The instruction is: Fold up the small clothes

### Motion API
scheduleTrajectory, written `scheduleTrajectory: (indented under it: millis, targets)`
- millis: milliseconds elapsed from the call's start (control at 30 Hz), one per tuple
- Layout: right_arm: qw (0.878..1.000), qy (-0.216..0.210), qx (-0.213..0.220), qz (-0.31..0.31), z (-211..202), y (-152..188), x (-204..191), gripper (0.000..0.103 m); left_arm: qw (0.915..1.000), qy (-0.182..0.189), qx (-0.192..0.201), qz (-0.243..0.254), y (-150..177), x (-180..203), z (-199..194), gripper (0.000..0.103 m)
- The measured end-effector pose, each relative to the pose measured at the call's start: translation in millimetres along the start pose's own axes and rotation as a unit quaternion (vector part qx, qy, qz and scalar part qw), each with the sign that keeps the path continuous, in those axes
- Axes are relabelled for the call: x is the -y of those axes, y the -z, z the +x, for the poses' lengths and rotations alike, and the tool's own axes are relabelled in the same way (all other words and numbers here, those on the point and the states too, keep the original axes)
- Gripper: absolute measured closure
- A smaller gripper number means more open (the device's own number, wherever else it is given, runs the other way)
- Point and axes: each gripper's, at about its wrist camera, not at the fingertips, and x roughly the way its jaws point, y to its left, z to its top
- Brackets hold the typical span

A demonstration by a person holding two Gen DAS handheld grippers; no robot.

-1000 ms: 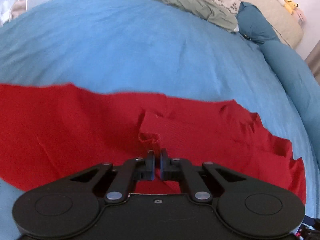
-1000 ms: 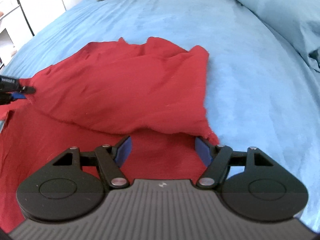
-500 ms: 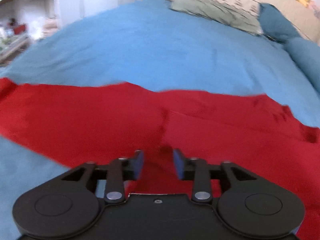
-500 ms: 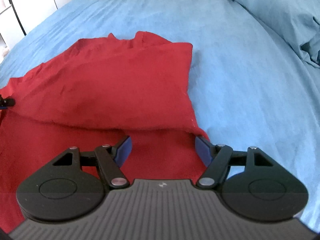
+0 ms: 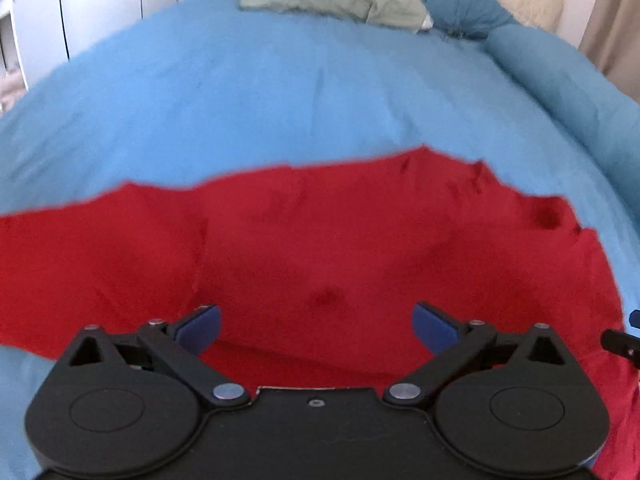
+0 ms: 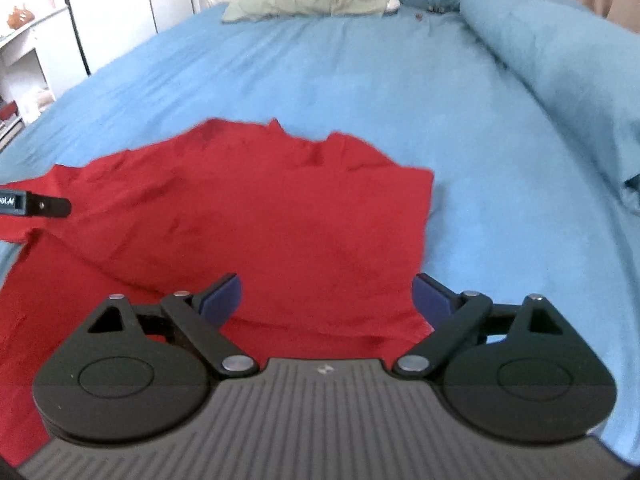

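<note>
Blue bed [image 6: 400, 80] carries the red cloth [image 6: 260, 220] half folded, left gripper [image 5: 316, 326] and right gripper [image 6: 326, 294] both spread wide, gripping nothing, so that loose top layer may slide or bunch.

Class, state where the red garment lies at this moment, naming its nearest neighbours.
The red garment lies spread on the blue bedsheet, just ahead of the open right gripper and the open left gripper, well short of the green pillow.
</note>
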Motion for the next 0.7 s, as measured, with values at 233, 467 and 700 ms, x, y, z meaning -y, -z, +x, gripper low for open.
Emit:
scheduleTrajectory:
  millis: [233, 467, 700]
  targets:
    - [0.998, -0.010, -0.044, 0.048, 35.0, 14.5, 18.2, 0.000, 0.9996, -0.005, -0.018, 0.021, 15.5, 1.5, 5.0, 0.001]
    - [0.999, 0.013, 0.022, -0.019, -24.3, -4.9, -11.1, 0.000, 0.9981, -0.008, 0.060, 0.002, 1.8, -18.1, -81.7, 0.000]
    - [0.995, -0.021, 0.093, -0.030, -112.3, -42.8, -68.3, 0.000, 0.9909, -0.043, 0.128, 0.008, -13.9, -78.5, -195.9, 0.000]
